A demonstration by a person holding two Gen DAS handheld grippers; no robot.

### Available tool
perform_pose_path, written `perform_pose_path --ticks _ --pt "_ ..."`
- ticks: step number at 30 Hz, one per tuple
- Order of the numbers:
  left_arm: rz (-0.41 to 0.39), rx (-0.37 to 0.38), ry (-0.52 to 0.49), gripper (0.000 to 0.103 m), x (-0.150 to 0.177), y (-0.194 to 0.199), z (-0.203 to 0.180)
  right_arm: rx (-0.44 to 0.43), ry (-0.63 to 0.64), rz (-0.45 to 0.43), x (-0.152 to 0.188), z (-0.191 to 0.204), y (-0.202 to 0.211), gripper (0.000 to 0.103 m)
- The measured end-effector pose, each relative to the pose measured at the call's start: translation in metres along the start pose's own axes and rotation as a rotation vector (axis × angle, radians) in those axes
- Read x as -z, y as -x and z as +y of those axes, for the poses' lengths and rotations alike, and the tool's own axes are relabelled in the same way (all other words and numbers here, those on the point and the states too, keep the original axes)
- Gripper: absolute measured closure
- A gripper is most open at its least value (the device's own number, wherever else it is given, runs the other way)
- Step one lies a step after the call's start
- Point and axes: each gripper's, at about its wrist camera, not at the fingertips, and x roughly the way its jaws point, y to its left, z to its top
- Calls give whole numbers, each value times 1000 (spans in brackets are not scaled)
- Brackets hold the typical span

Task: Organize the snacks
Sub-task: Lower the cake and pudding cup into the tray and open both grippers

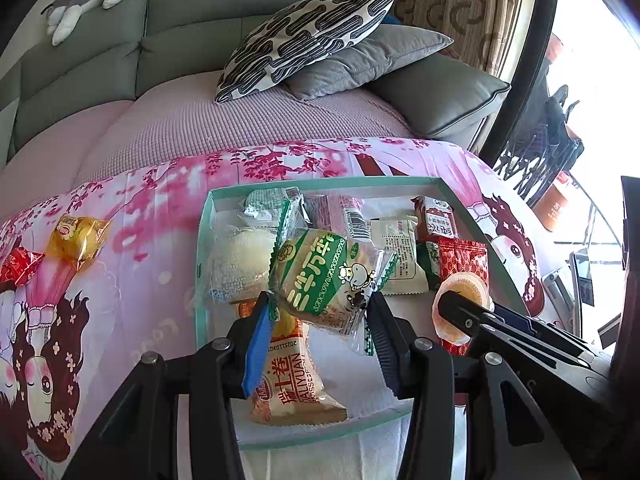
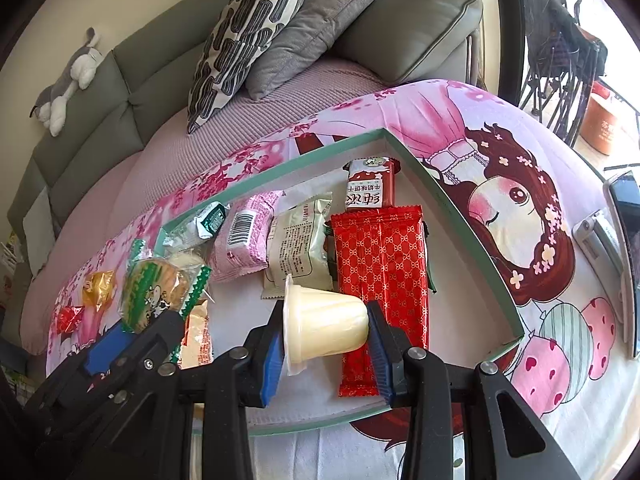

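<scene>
A shallow box with a mint-green rim (image 1: 320, 182) (image 2: 472, 232) lies on the pink cartoon blanket and holds several wrapped snacks. My left gripper (image 1: 320, 312) is shut on a green-and-white biscuit packet (image 1: 324, 276), held just above the box's left half; that packet (image 2: 154, 294) also shows in the right wrist view. My right gripper (image 2: 325, 324) is shut on a cream jelly cup (image 2: 324, 326), lying sideways between the pads over a red patterned wrapper (image 2: 380, 264). The right gripper (image 1: 460, 316) with the jelly cup (image 1: 466, 288) appears at the right of the left wrist view.
Outside the box on the blanket lie a yellow-wrapped cake (image 1: 78, 236) and a red candy wrapper (image 1: 18, 266). Inside sit a Swiss-roll packet (image 1: 290, 376), a pink packet (image 2: 246, 236) and a white packet (image 2: 298, 246). Cushions (image 1: 304, 36) rest on the sofa behind. A phone (image 2: 596, 236) lies at right.
</scene>
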Motion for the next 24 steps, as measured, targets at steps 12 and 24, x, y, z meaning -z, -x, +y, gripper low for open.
perform_pose_path --ticks 12,24 --pt "2 -5 4 53 -1 4 2 21 13 17 1 1 -3 61" --pt "25 -117 94 39 -2 4 37 73 60 12 2 8 -4 31"
